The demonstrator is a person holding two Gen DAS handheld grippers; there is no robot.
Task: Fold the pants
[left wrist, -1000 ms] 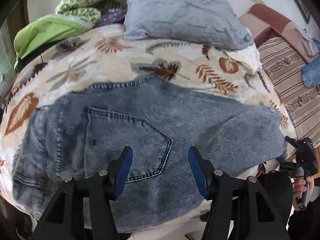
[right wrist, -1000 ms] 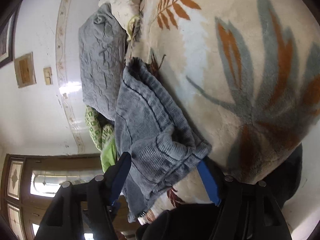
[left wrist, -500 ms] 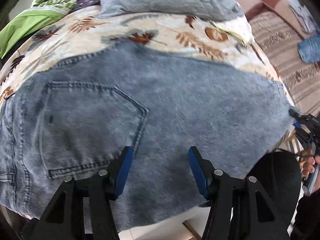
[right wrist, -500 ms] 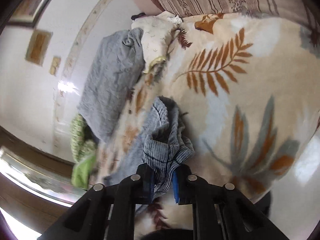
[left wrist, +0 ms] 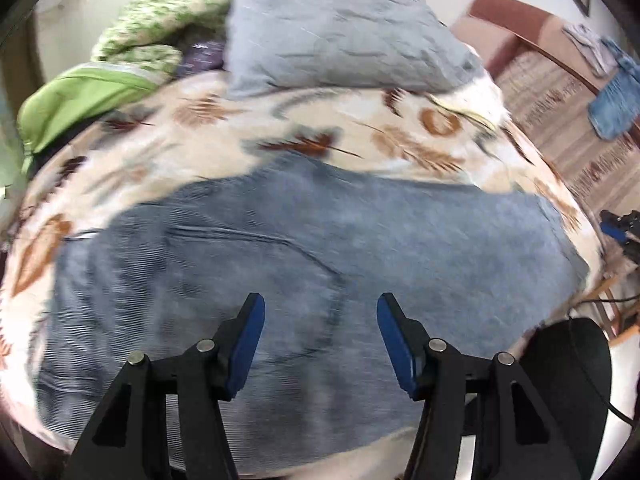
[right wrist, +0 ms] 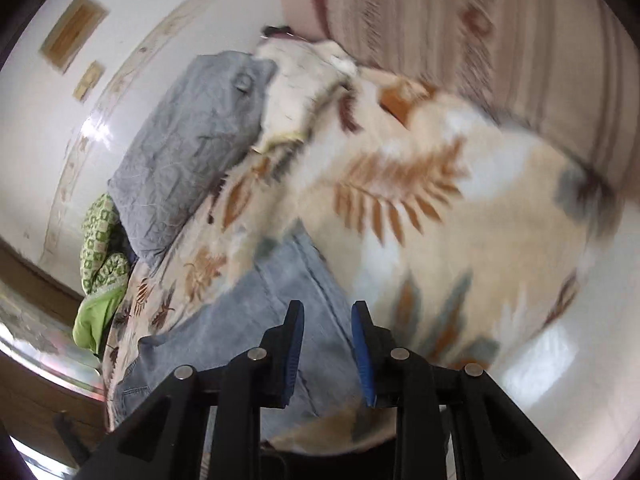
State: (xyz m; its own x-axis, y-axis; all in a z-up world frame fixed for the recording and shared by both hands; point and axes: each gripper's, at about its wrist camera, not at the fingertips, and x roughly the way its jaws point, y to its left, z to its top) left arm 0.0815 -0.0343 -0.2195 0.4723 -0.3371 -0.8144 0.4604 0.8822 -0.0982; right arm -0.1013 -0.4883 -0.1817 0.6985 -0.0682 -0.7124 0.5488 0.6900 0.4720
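Pants (left wrist: 304,264) lie flat across the leaf-print blanket (left wrist: 120,160). The right gripper (right wrist: 327,320), clamped on their hem half a second ago, has just been opening, jaws narrowly apart, cloth released beneath. The left gripper (left wrist: 320,312) hovers, jaws apart and empty.

White wall (right wrist: 36,128), framed pictures (right wrist: 74,36), striped sofa (left wrist: 560,120), possibly wooden door (right wrist: 36,400)
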